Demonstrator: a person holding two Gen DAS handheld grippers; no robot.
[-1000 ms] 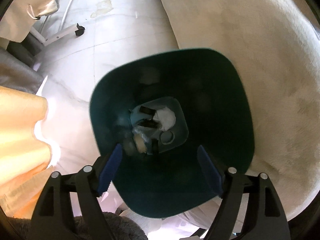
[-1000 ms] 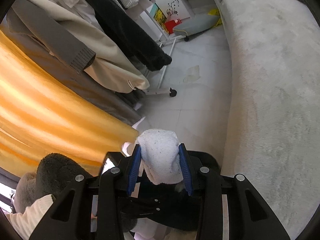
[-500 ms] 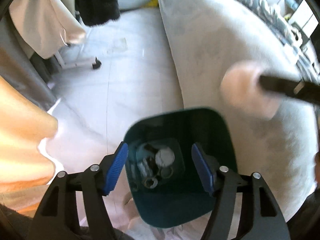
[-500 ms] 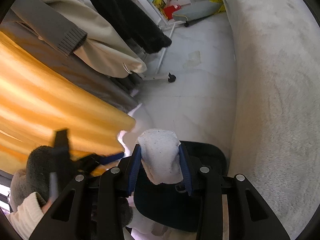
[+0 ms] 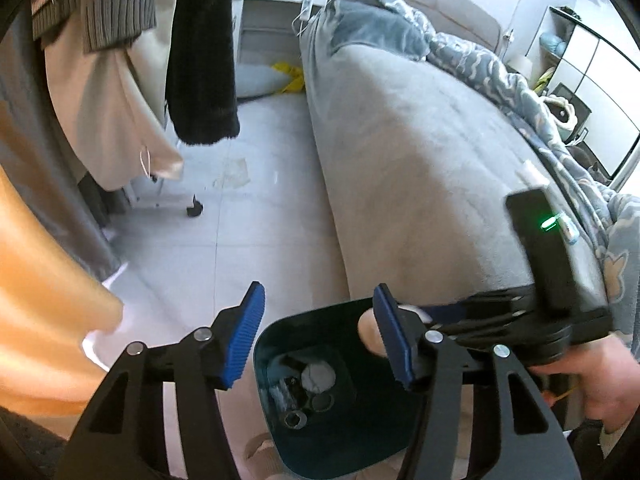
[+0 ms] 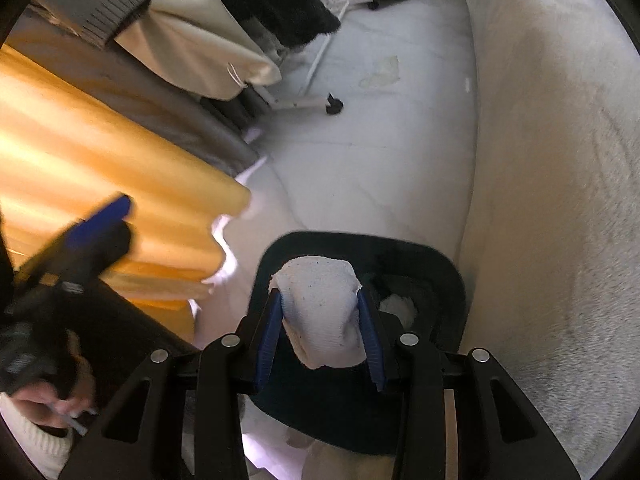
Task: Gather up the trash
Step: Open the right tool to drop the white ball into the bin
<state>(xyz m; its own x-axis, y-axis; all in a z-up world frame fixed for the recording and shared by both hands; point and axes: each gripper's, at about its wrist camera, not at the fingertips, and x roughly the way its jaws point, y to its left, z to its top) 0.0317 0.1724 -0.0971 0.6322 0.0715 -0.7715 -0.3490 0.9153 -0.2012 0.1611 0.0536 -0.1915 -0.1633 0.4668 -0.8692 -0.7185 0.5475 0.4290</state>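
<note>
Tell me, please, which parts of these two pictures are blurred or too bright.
Left wrist view: the right gripper is smeared by motion; the orange curtain is soft and glaring. Right wrist view: the left gripper is blurred; the white wad is sharp over the bin.

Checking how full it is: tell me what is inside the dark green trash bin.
The dark green trash bin holds a crumpled white wad, dark scraps and small ring-shaped pieces at the bottom. The right tool's white tissue hides part of the inside in its view.

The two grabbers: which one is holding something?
The right gripper. Its blue pads squeeze a white crumpled tissue above the dark green bin. The left gripper has nothing between its pads.
</note>
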